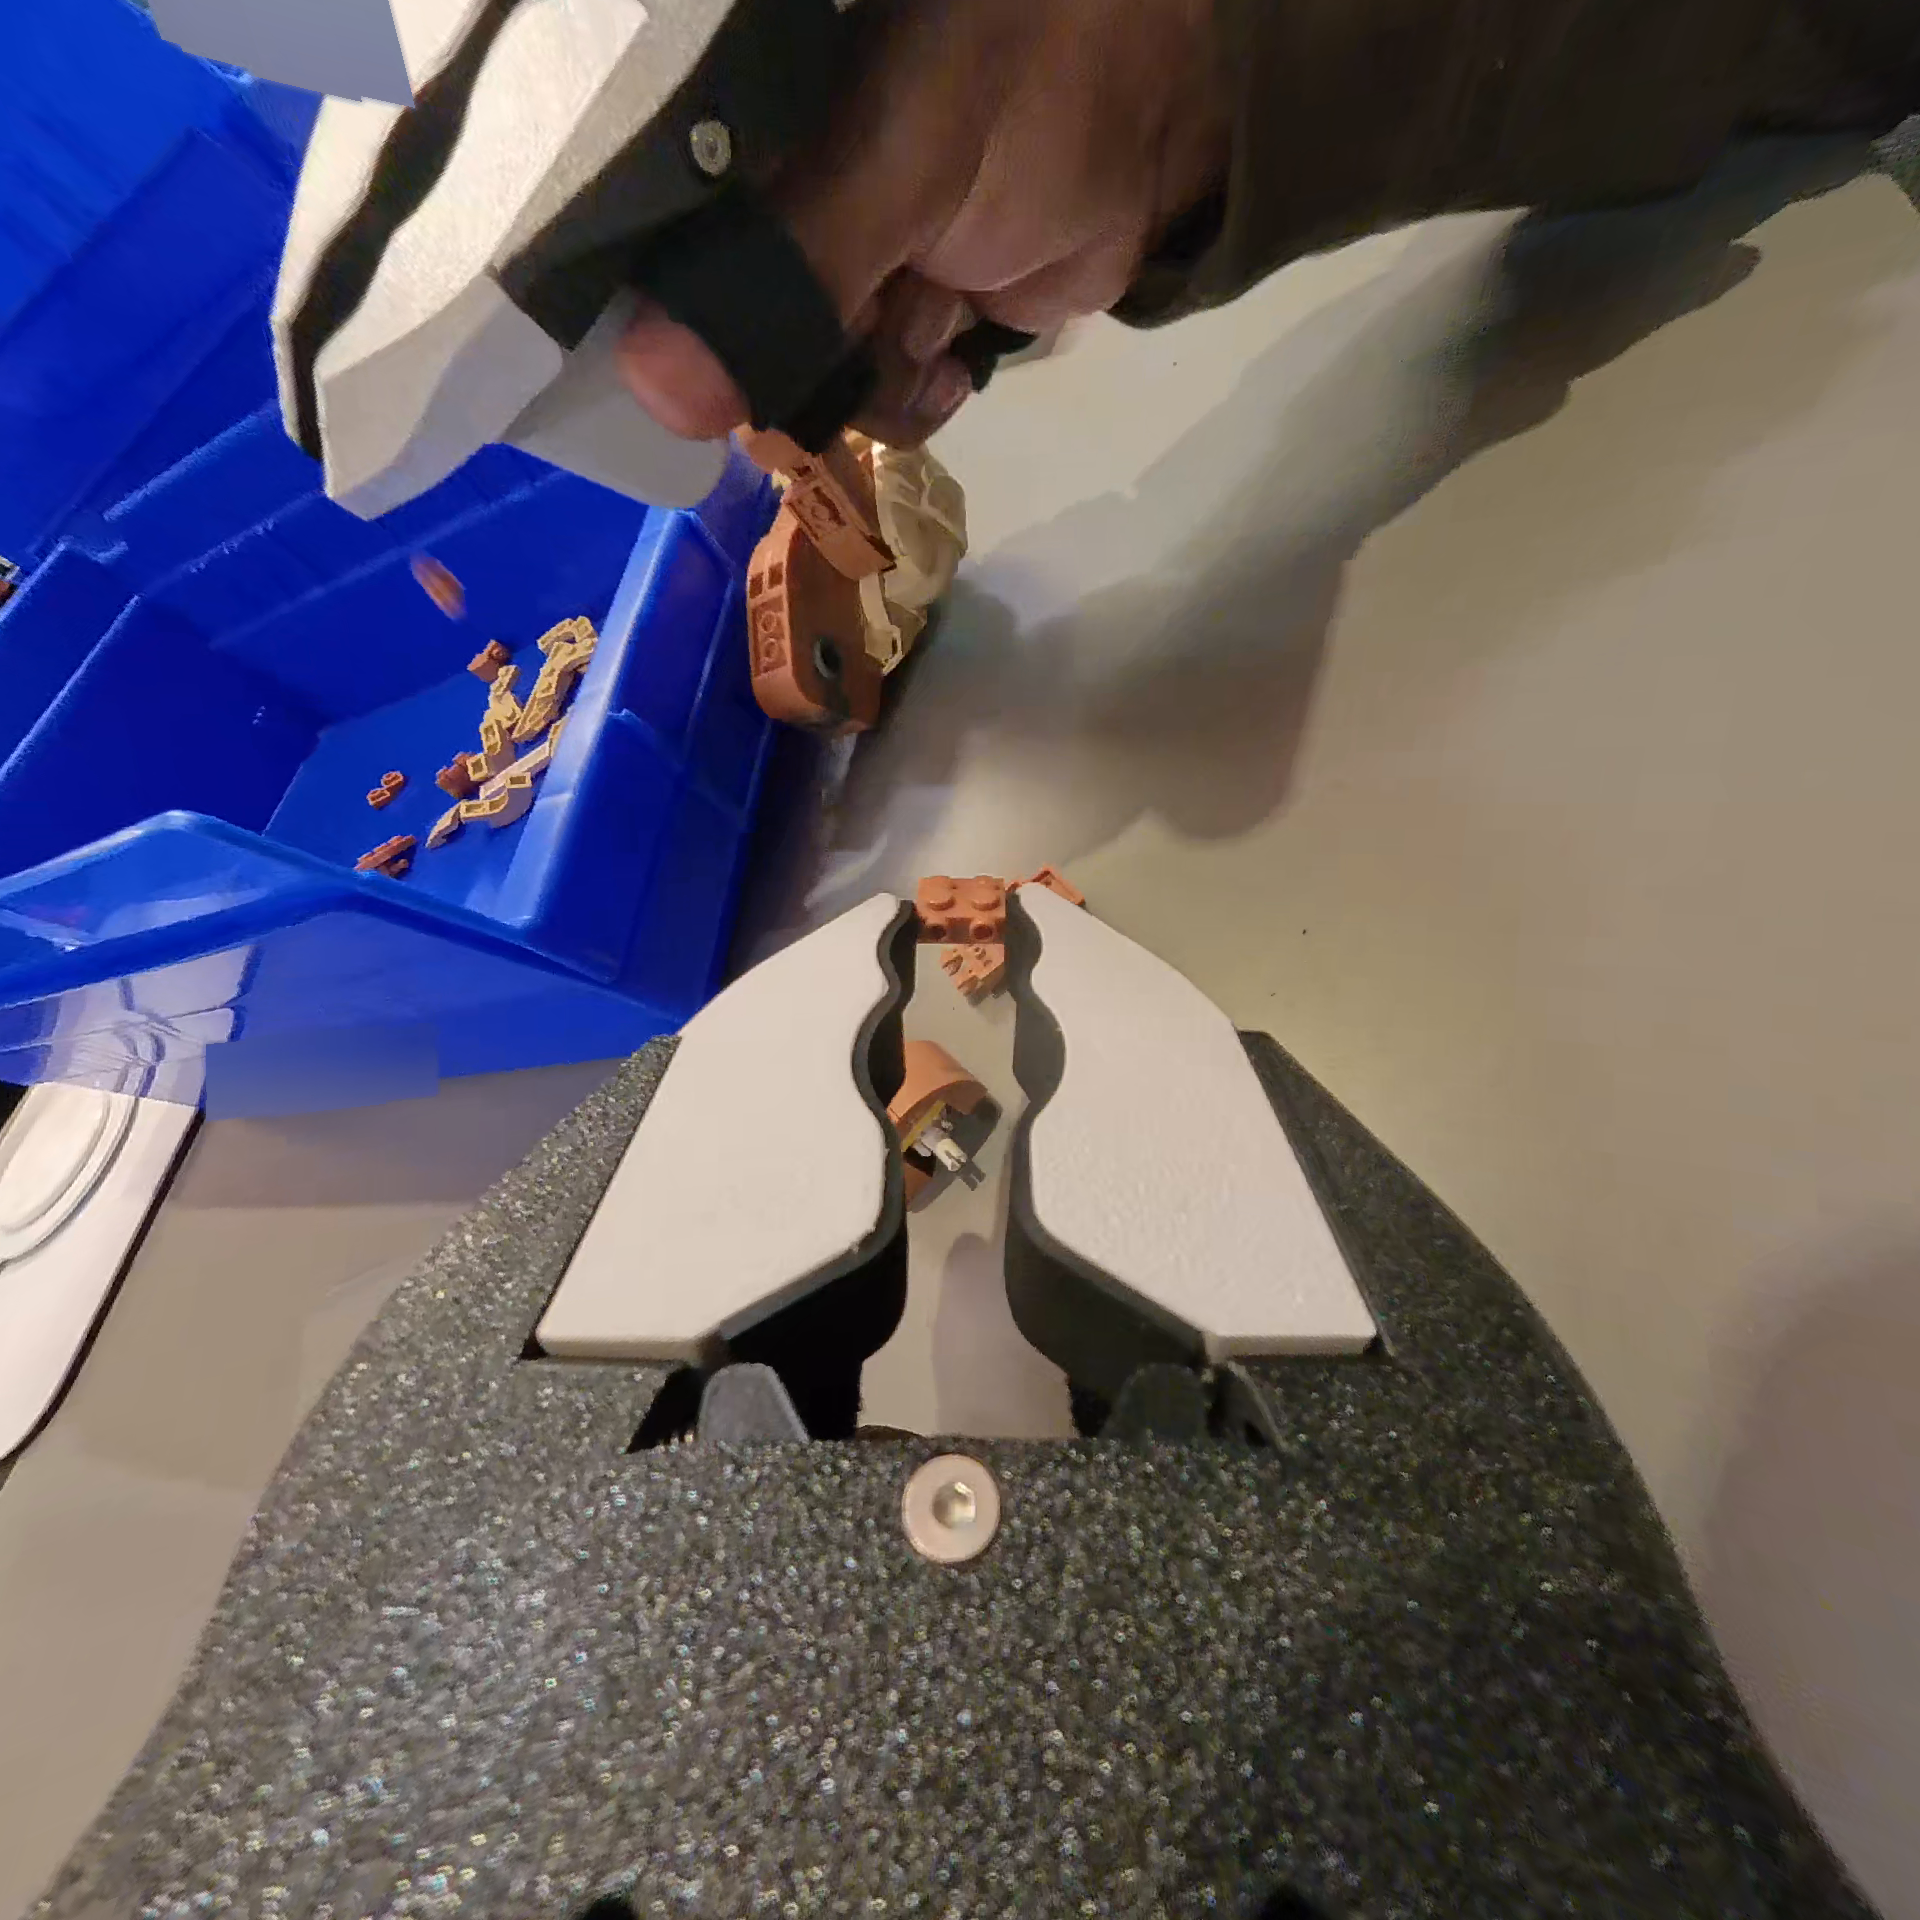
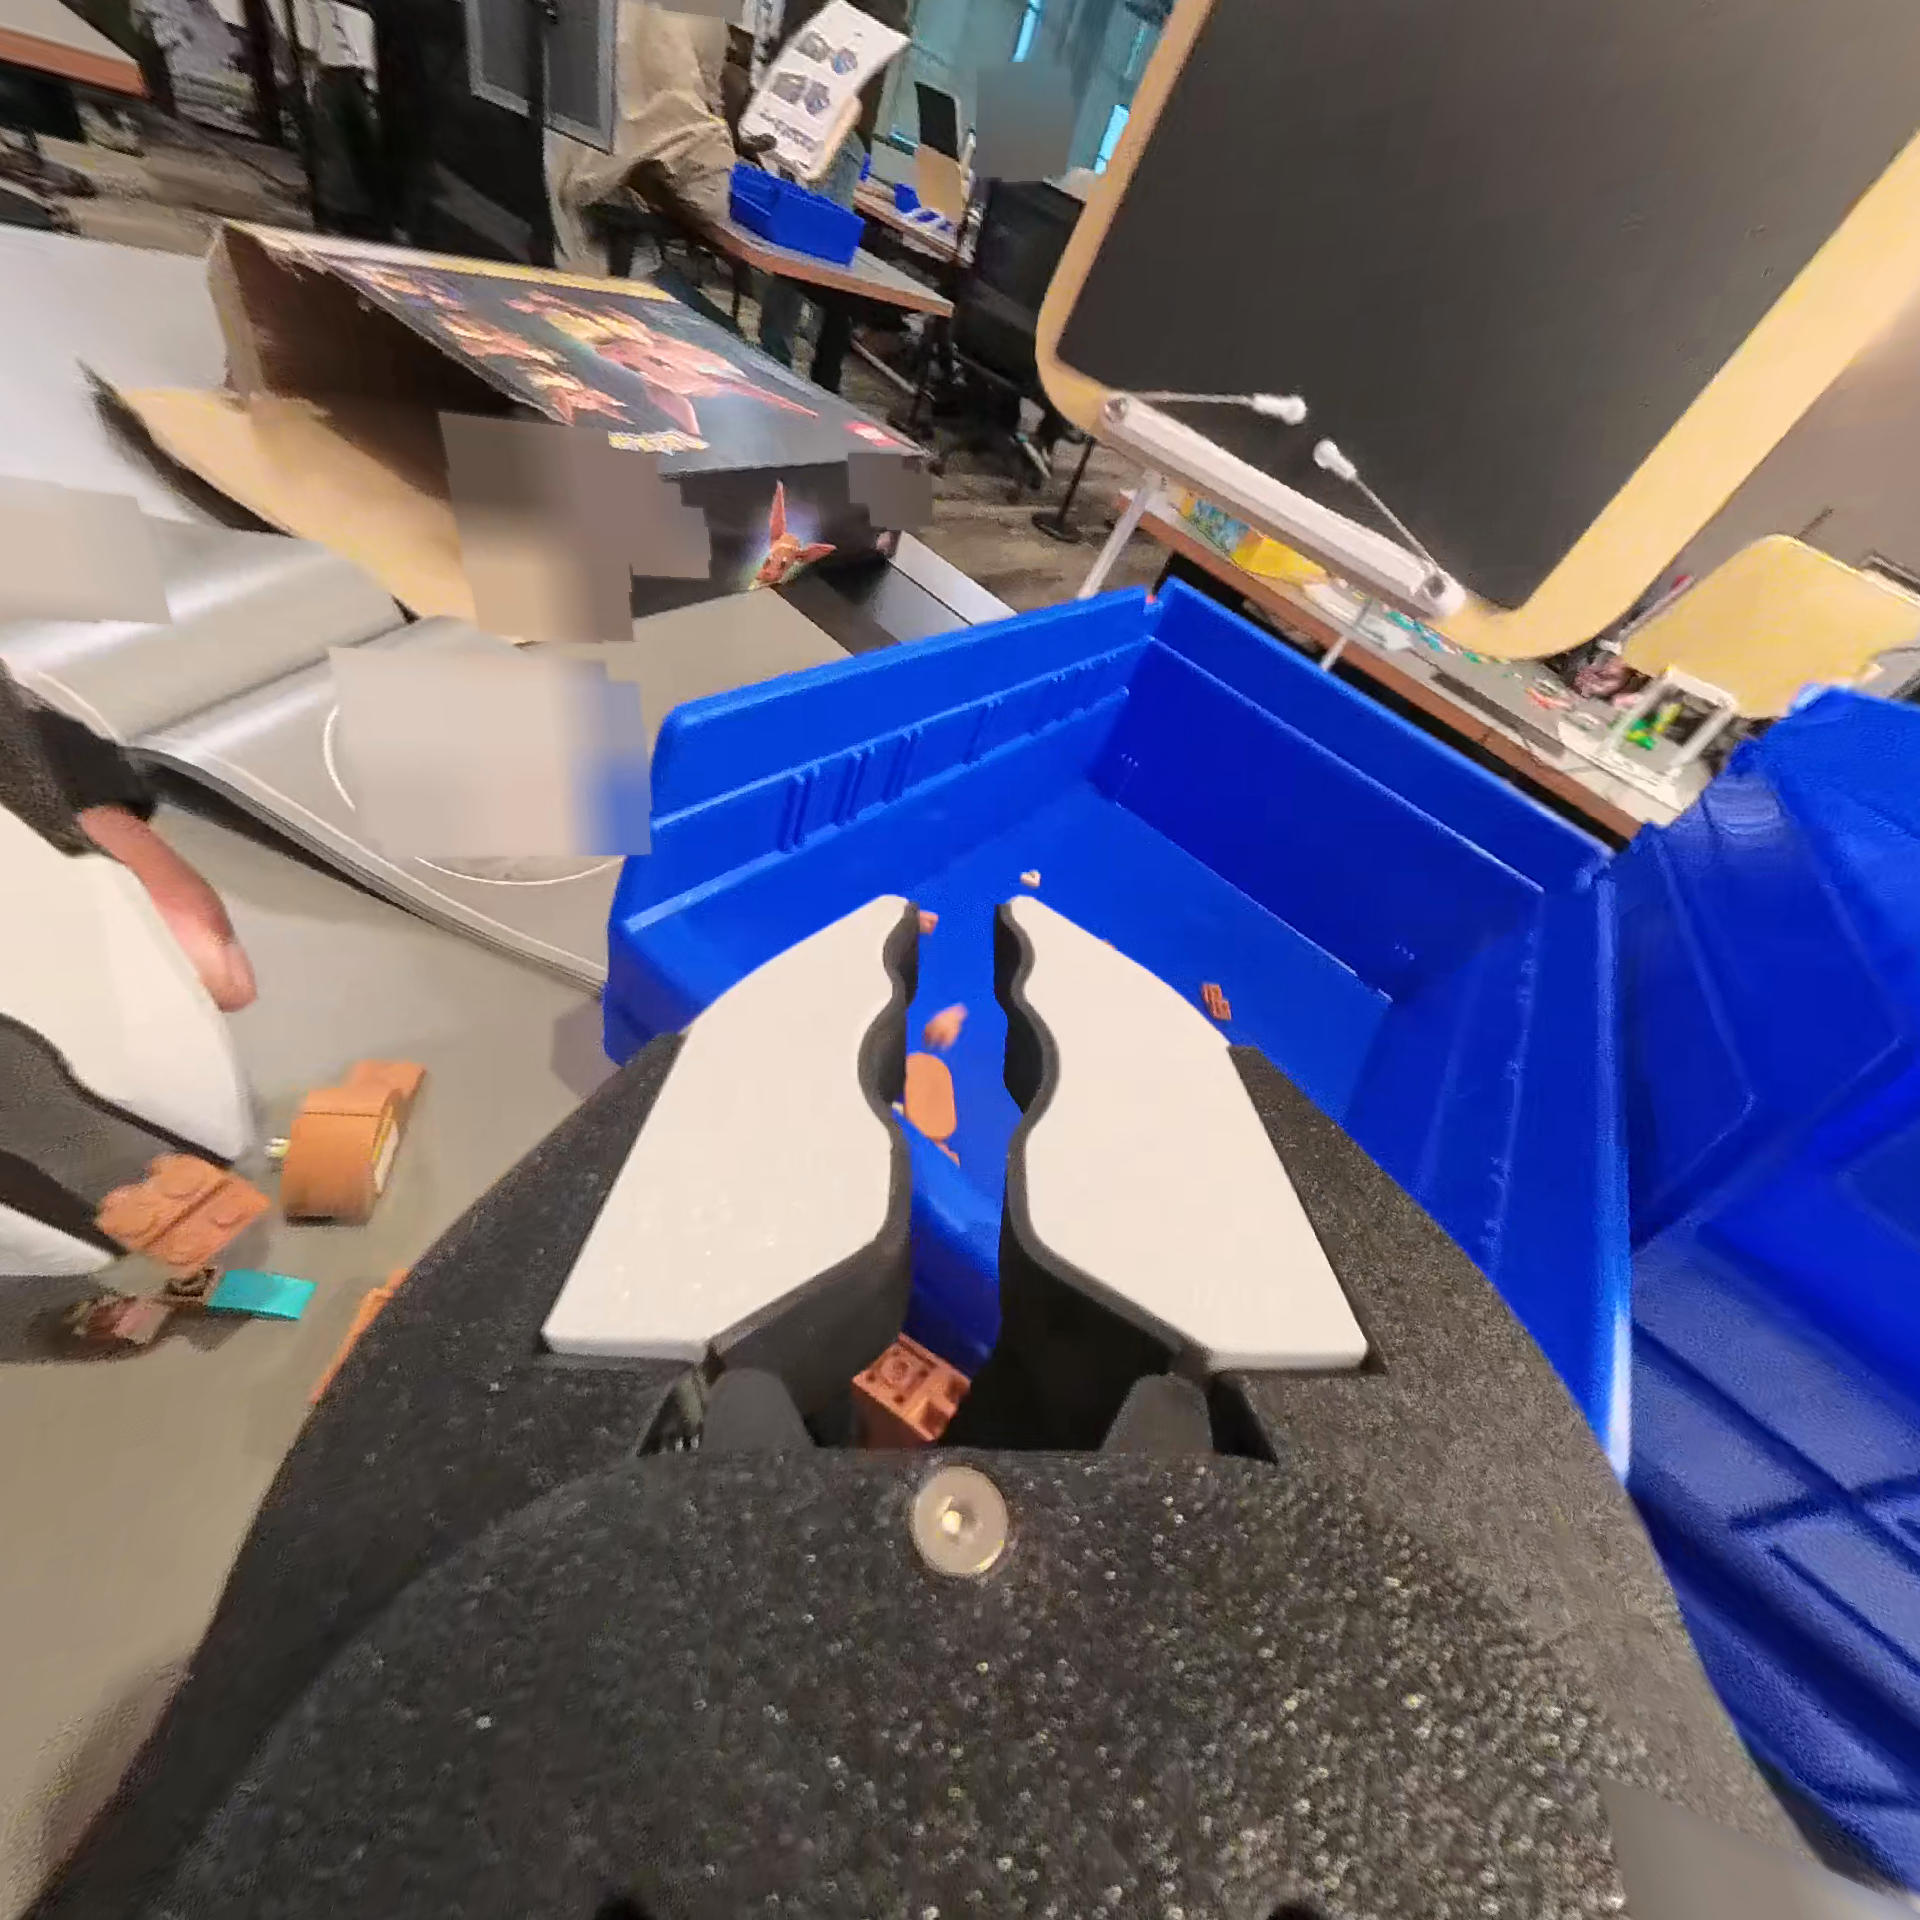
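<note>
Terracotta studded brick: clamped at the fingertips of the left gripper, both pads pressing its sides, just above the grey table. Rounded brown assembly: lies on the table beneath the same jaws. Right gripper: jaws parted, nothing gripped, poised over the near wall of the blue bin; small brown pieces show in the gap against the bin floor.
</note>
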### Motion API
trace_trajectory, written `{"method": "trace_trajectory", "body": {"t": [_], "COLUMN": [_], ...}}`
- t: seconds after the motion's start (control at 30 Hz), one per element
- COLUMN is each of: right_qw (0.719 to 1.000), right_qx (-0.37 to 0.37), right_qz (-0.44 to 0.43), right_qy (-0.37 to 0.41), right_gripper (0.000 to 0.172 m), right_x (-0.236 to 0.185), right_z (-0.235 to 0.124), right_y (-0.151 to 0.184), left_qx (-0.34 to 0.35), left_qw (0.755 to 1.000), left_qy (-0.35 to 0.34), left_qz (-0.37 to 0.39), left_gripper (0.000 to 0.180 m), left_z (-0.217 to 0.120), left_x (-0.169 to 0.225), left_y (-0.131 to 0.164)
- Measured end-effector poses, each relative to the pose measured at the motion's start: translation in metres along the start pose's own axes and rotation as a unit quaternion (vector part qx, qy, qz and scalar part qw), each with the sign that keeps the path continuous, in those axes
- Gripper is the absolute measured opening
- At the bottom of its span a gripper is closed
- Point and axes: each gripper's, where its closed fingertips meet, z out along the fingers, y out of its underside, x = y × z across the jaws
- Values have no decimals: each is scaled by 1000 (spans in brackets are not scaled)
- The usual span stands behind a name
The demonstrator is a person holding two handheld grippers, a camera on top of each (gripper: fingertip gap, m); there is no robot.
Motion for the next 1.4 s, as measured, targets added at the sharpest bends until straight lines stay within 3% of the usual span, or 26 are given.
{"method": "trace_trajectory", "body": {"t": [0.2,0.4,0.77,0.9,1.13,1.4], "right_qw": [998,994,996,997,974,938], "right_qx": [-12,-1,-47,-23,41,59], "right_qz": [-56,-111,-70,-77,-218,-340], "right_qy": [39,12,10,21,-37,-36], "right_gripper": [22,19,18,17,17,21], "right_x": [-11,-28,-28,-36,-89,-123], "right_z": [-13,-31,-42,-50,-50,-41], "right_y": [14,10,37,37,27,30], "left_qx": [4,25,29,40,90,119], "left_qw": [1000,997,995,993,972,944], "left_qy": [4,6,16,25,62,119], "left_qz": [-17,-70,-92,-110,-209,-285], "left_gripper": [16,16,16,16,16,16], "left_z": [0,-3,-2,-2,-9,-10], "left_x": [1,-8,-9,-8,-13,-5], "left_y": [-1,-2,0,-3,-15,-24]}}
